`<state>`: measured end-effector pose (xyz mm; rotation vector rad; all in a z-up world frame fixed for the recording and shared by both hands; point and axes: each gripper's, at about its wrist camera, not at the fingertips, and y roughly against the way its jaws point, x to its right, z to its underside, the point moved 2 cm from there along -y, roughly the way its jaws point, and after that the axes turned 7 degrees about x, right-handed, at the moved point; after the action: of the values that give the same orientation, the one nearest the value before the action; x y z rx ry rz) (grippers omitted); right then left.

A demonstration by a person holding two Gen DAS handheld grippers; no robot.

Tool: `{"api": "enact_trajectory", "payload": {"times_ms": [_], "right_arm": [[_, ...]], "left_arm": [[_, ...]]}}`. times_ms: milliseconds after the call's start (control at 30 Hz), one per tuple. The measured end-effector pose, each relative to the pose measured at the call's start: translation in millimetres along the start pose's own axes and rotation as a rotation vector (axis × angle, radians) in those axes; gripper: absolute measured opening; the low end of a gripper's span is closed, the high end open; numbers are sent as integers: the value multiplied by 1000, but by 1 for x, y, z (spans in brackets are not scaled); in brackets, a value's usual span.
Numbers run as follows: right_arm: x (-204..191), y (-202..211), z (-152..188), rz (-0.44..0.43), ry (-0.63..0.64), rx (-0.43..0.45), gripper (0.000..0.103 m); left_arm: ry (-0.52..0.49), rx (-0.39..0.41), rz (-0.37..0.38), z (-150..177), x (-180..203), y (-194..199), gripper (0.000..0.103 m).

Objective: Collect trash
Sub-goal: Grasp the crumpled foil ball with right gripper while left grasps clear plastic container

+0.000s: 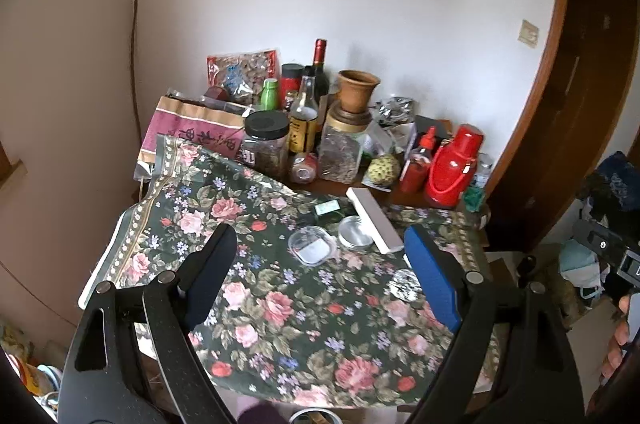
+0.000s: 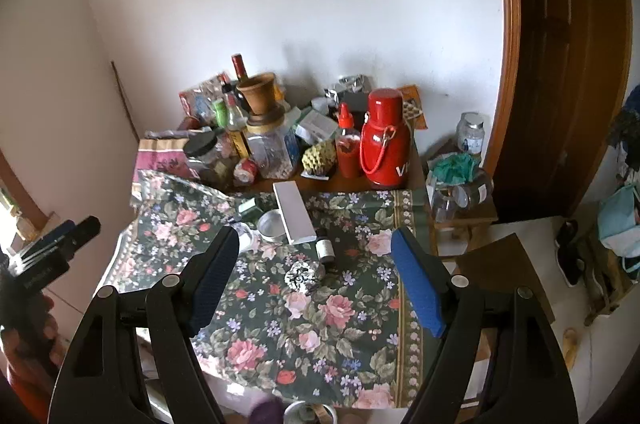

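Observation:
A crumpled black-and-white wrapper (image 1: 405, 284) lies on the floral tablecloth (image 1: 280, 304); it also shows in the right wrist view (image 2: 303, 275). Next to it lies a small dark bottle (image 2: 325, 249). A clear plastic lid (image 1: 313, 246), a round clear dish (image 1: 355, 232), a long white box (image 1: 374, 219) and a small green packet (image 1: 326, 208) lie further back. My left gripper (image 1: 320, 272) is open and empty above the cloth. My right gripper (image 2: 316, 274) is open and empty above the wrapper.
Jars, bottles, a clay pot (image 1: 357, 91), a red thermos (image 1: 454, 166) and bags crowd the table's far side by the wall. A low stool (image 2: 464, 212) with jars stands right of the table. A brown door (image 2: 560, 64) is at right. A can (image 2: 310, 414) sits below the near edge.

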<state>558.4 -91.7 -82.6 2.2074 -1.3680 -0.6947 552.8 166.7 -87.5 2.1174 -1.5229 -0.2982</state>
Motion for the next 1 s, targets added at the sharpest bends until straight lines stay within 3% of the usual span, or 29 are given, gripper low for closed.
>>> {"api": "enact_trajectory", "payload": {"times_ms": [233, 400, 667, 767, 1000], "right_arm": [[-8, -48, 0, 82, -58, -52, 75], [-7, -98, 17, 109, -166, -166, 75], [-7, -176, 66, 144, -275, -341, 75], [-8, -196, 83, 147, -311, -392, 75], [-2, -235, 111, 207, -339, -486, 75]], "left_arm": [[-16, -83, 34, -12, -35, -73, 85], [-34, -199, 72, -10, -63, -141, 85], [-16, -413, 130, 38, -84, -240, 85], [-31, -475, 144, 58, -83, -268, 76], [-35, -566, 255, 85, -74, -309, 41]]}}
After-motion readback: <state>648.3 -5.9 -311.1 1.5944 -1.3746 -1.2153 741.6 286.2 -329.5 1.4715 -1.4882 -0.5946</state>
